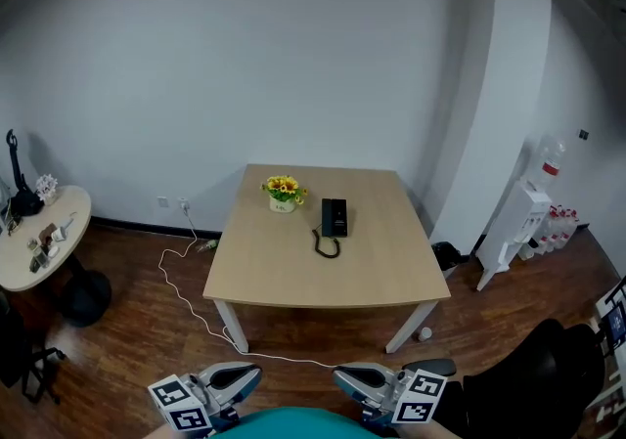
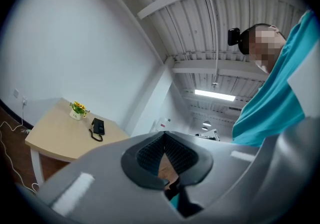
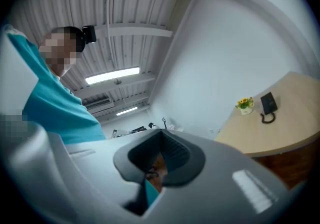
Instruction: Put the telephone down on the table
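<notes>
A black telephone (image 1: 335, 217) lies on the light wooden table (image 1: 293, 276), its coiled cord (image 1: 328, 247) looped in front of it. It also shows small and far off as the telephone (image 2: 98, 126) in the left gripper view and the telephone (image 3: 269, 103) in the right gripper view. My left gripper (image 1: 249, 374) and right gripper (image 1: 344, 375) hang low by my body, well short of the table, both shut and empty. Both gripper views look upward along the shut jaws, left gripper (image 2: 164, 134) and right gripper (image 3: 161, 132).
A pot of yellow flowers (image 1: 283, 192) stands left of the telephone. A white cable (image 1: 186, 302) trails over the wooden floor to the table's near left leg. A round side table (image 1: 39, 246) stands far left, a white rack (image 1: 514, 232) right, a black chair (image 1: 548, 369) near right.
</notes>
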### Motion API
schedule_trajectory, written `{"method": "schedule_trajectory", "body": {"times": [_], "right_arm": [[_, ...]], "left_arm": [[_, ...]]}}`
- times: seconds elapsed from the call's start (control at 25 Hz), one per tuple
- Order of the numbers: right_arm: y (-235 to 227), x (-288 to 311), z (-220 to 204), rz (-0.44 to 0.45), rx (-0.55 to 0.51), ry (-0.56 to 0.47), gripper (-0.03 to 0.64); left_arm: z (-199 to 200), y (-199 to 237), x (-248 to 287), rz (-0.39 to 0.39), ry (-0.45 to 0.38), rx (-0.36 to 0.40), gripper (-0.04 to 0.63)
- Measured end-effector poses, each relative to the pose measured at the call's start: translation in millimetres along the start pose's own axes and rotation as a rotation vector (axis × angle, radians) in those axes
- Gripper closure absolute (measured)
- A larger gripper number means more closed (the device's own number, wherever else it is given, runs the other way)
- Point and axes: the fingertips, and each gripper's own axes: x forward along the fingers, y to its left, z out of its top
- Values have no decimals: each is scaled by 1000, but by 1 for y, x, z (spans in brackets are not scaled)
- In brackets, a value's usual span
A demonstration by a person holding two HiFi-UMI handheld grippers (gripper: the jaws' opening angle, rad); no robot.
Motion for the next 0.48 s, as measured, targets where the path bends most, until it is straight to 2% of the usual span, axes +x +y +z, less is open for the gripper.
{"method": "schedule_trajectory", "body": {"times": [0.24,0.48], "right_arm": [[5,9,3,-20,-38,12,617],[3,10,1,-31,-31,24,617]], "left_arm": [[8,6,-8,-19,-23,2,590],[8,9,-6,-29,-29,-5,591]]}}
